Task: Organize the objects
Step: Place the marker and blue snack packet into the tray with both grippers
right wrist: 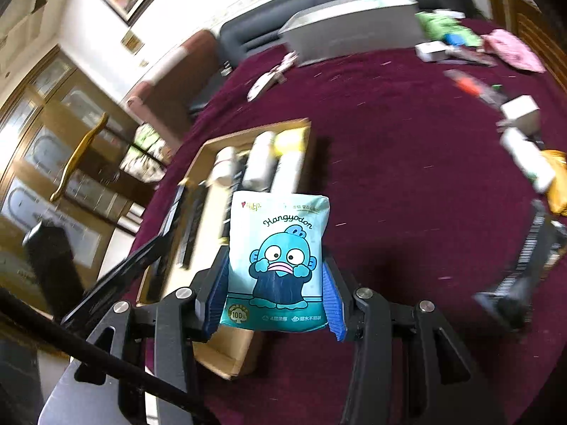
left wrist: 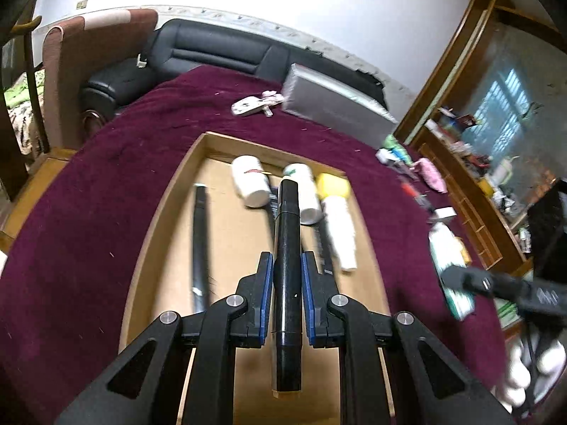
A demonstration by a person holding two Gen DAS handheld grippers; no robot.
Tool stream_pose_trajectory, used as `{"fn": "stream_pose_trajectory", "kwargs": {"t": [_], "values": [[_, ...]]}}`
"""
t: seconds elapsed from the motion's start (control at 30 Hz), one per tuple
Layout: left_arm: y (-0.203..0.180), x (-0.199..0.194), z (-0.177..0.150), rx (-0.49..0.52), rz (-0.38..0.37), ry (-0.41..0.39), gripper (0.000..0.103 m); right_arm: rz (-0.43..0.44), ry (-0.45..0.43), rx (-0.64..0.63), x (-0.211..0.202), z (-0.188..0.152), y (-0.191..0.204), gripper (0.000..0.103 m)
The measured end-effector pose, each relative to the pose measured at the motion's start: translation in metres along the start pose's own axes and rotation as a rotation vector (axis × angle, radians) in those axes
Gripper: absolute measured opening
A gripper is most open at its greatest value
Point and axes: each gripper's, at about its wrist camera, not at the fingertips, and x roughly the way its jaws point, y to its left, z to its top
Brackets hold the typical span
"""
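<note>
My left gripper [left wrist: 287, 262] is shut on a black marker [left wrist: 287, 265] and holds it over the shallow cardboard tray [left wrist: 170, 212]. In the tray lie two white bottles [left wrist: 250, 180], a white bottle with a yellow cap [left wrist: 336, 212] and a long black stick [left wrist: 200, 244]. My right gripper [right wrist: 274, 258] is shut on a teal cartoon tissue pack [right wrist: 276, 262] and holds it above the maroon cloth, just right of the tray [right wrist: 212, 354]. The right gripper with the pack also shows at the right edge of the left wrist view [left wrist: 457, 279].
The table is covered by a maroon cloth [left wrist: 88, 212]. A grey box [left wrist: 336, 102] lies at the far side, with a white clip item [left wrist: 255, 104] beside it. Several small packs, pens and boxes [right wrist: 478, 53] are scattered at the right. A black sofa [left wrist: 212, 49] and wooden cabinets surround the table.
</note>
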Motion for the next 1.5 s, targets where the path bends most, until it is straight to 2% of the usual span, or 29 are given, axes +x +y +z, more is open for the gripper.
{"fn": "stream_pose_trajectory", "kwargs": {"t": [0.33, 0.63, 0.8, 0.9, 0.97, 1.03, 1.1, 1.23, 1.5], "values": [[0.022, 0.047, 0.020, 0.005, 0.063, 0.113, 0.013, 0.031, 0.133, -0.079, 0.066, -0.016, 0.049, 0.046], [0.028, 0.050, 0.020, -0.020, 0.054, 0.135, 0.013, 0.010, 0.202, -0.140, 0.101, -0.024, 0.069, 0.046], [0.036, 0.035, 0.023, -0.079, 0.014, 0.087, 0.013, -0.014, 0.211, -0.165, 0.111, -0.026, 0.074, 0.046], [0.040, 0.017, 0.025, -0.103, 0.006, 0.032, 0.015, -0.032, 0.217, -0.173, 0.117, -0.027, 0.073, 0.046], [0.041, 0.004, 0.026, -0.109, 0.001, -0.008, 0.021, -0.038, 0.222, -0.171, 0.119, -0.029, 0.074, 0.046], [0.041, -0.009, 0.027, -0.117, -0.001, -0.046, 0.036, -0.042, 0.213, -0.173, 0.120, -0.030, 0.073, 0.048], [0.041, -0.022, 0.026, -0.122, -0.008, -0.085, 0.041, -0.062, 0.205, -0.184, 0.120, -0.030, 0.075, 0.051], [0.043, -0.035, 0.025, -0.138, -0.014, -0.117, 0.048, -0.074, 0.193, -0.193, 0.121, -0.031, 0.078, 0.051], [0.055, -0.051, 0.021, -0.199, -0.019, -0.148, 0.054, -0.115, 0.132, -0.265, 0.099, -0.038, 0.091, 0.051]]}}
